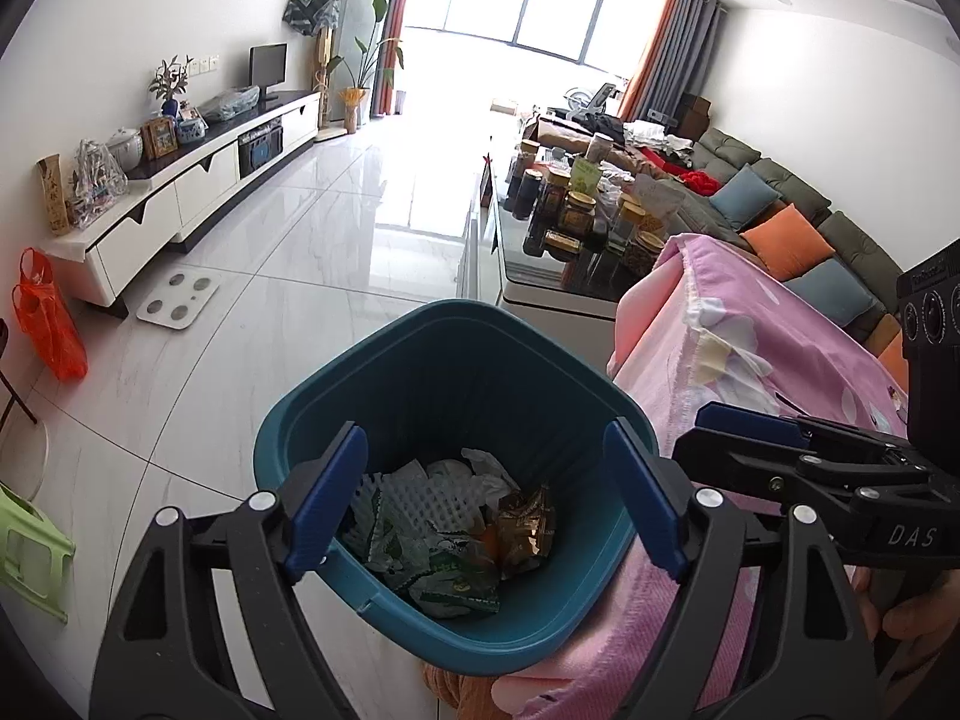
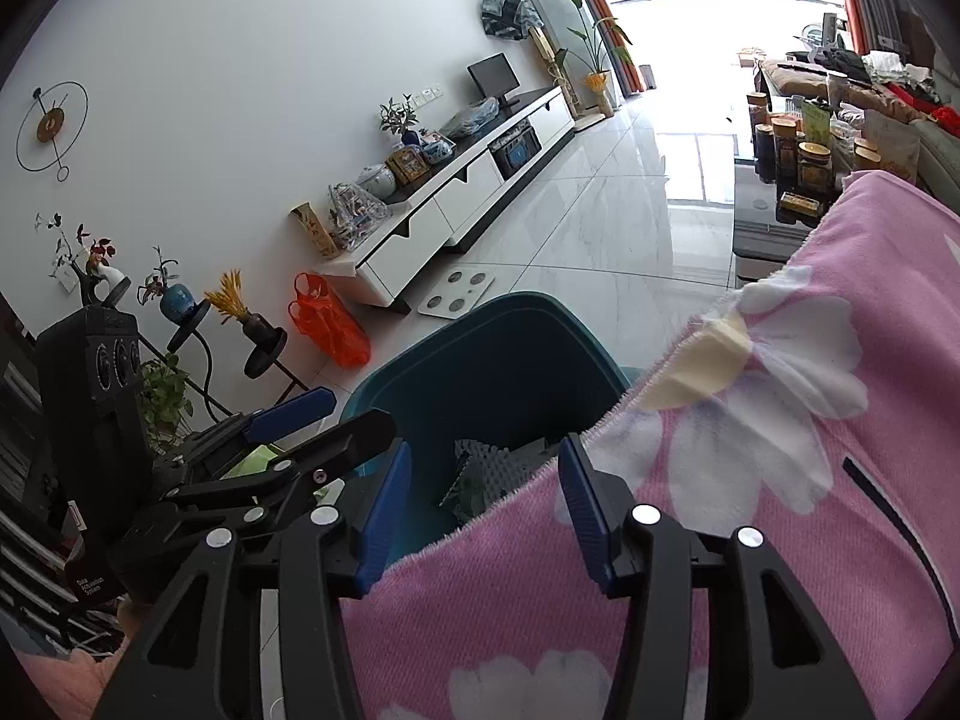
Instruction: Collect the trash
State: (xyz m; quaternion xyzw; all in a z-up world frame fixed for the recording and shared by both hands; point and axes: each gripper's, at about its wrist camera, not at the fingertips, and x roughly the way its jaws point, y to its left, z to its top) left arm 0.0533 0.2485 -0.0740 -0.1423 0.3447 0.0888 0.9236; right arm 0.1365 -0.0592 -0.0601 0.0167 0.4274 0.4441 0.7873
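Living room floor; both claws hanging open, empty, left claw [image 1: 486, 498] above bin [image 1: 420, 372], right claw [image 2: 480, 516] beside pink cloth [image 2: 780, 480]. Drop step seemingly done; next: seeking more trash.

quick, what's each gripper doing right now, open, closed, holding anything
Left gripper: open, empty, above the teal bin.
Right gripper: open, empty, over the pink cloth.

**Living room around the work area**

I am looking at a pink flowered cloth [image 2: 780, 480] draping over the furniture on my right. A white TV cabinet [image 1: 198, 192] is running along the left wall, with a small monitor [image 1: 268, 67] standing on it. An orange plastic bag [image 1: 48, 318] is leaning beside the cabinet, a white bathroom scale [image 1: 178, 299] is lying on the tiled floor nearby, and jars [image 1: 576, 210] are crowding a dark coffee table.
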